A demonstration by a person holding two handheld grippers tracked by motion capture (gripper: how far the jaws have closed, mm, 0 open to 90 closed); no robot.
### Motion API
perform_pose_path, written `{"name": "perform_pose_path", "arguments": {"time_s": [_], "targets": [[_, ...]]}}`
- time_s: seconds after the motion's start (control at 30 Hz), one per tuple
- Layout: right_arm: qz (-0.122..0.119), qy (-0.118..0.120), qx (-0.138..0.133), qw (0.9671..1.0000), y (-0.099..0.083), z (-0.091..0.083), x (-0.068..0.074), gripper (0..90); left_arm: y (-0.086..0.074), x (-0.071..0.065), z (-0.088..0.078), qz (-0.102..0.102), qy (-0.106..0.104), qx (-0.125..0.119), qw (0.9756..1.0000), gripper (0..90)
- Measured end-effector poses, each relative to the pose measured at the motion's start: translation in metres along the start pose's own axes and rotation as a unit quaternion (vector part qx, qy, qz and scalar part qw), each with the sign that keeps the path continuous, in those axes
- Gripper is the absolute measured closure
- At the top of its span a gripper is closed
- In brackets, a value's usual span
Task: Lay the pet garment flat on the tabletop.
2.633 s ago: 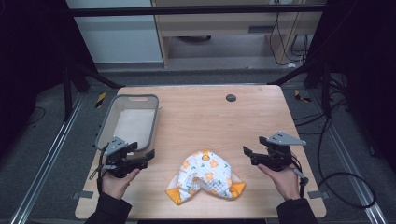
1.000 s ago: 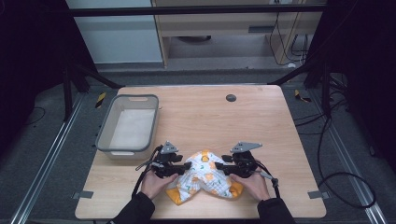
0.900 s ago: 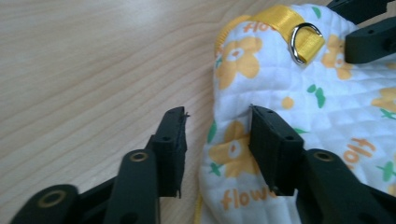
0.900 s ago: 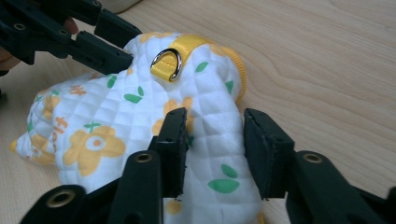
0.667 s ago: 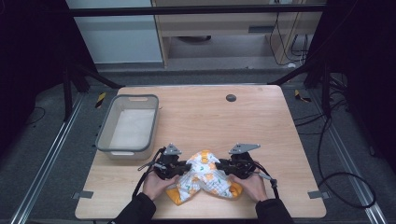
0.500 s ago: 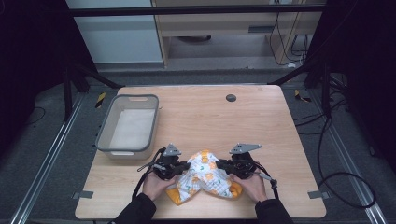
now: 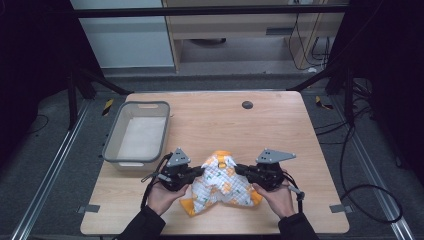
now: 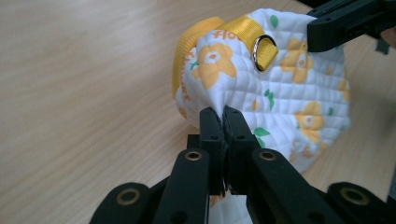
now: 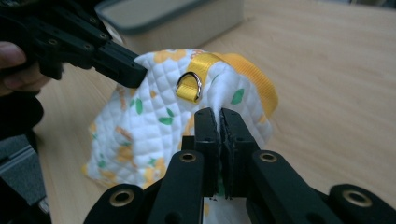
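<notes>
**Both grippers pinch the cloth and start to lift it**

A little quilted cloth (image 7: 220, 182) with yellow flowers lies near the front of the wooden table (image 7: 280, 125). It looks like a baby bib or a small hat, with a yellow strap and a metal ring (image 8: 262, 52) on top.

The left hand-held gripper (image 7: 199, 171) has just closed. Its jaws are now squeezed tight on a fold of the cloth at its left side. The right hand-held gripper (image 7: 239, 170) has just closed too. Its jaws are clamped on a fold at the right side.

A second ago both grippers lay low beside the cloth, with jaws apart. Now the middle of the cloth stands up like a small tent between them, and its bottom edge rests on the table.

This means the grabbing part looks done. The next job is likely to lift the cloth and carry it. The grey tub (image 7: 137, 134) just to the left may be where it goes, but I cannot be sure.
</notes>
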State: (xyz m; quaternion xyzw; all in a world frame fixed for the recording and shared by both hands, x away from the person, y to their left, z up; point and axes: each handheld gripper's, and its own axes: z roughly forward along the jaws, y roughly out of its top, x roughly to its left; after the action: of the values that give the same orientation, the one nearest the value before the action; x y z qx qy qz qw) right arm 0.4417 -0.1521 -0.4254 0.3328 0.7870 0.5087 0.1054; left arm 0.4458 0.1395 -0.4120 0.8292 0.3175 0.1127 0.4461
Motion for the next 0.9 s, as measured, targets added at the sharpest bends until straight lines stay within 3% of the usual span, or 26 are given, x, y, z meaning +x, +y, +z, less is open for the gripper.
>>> {"name": "perform_pose_path", "arguments": {"time_s": [0.13,0.23,0.33,0.4,0.43,0.5,0.57,0.6,0.8,0.9], "targets": [[-0.011,-0.004,-0.042,0.999,0.019,-0.014,0.005,86.2,0.02,0.0,-0.012,0.008,0.002,-0.031,0.9995,87.9],[-0.012,-0.02,-0.07,0.9973,0.035,-0.016,0.002,86.2,0.038,0.006,-0.014,0.005,0.011,-0.047,0.9988,87.9],[-0.008,-0.041,-0.097,0.9944,0.047,-0.01,-0.008,85.8,0.055,0.018,-0.008,-0.005,0.041,-0.064,0.9971,87.6],[-0.005,-0.072,-0.11,0.9913,0.054,0.001,-0.019,84.9,0.063,0.029,0.003,-0.026,0.068,-0.073,0.9946,85.9],[0.0,-0.093,-0.11,0.9896,0.057,0.008,-0.025,83.2,0.066,0.036,0.01,-0.039,0.086,-0.079,0.9924,80.6],[0.004,-0.137,-0.097,0.9858,0.058,0.026,-0.04,77.2,0.067,0.049,0.024,-0.075,0.108,-0.08,0.9881,60.5],[0.007,-0.176,-0.066,0.9821,0.055,0.041,-0.053,70.7,0.063,0.06,0.031,-0.094,0.121,-0.069,0.9858,52.5],[0.007,-0.185,-0.057,0.9811,0.053,0.044,-0.056,69.0,0.061,0.062,0.032,-0.097,0.123,-0.065,0.9855,48.2],[-0.014,-0.179,-0.05,0.9826,0.042,0.027,-0.056,59.3,0.035,0.059,0.011,-0.074,0.123,-0.064,0.9876,40.3],[-0.027,-0.168,-0.043,0.9844,0.035,0.006,-0.051,52.3,0.028,0.056,0.003,-0.058,0.127,-0.057,0.9886,35.6]]}}
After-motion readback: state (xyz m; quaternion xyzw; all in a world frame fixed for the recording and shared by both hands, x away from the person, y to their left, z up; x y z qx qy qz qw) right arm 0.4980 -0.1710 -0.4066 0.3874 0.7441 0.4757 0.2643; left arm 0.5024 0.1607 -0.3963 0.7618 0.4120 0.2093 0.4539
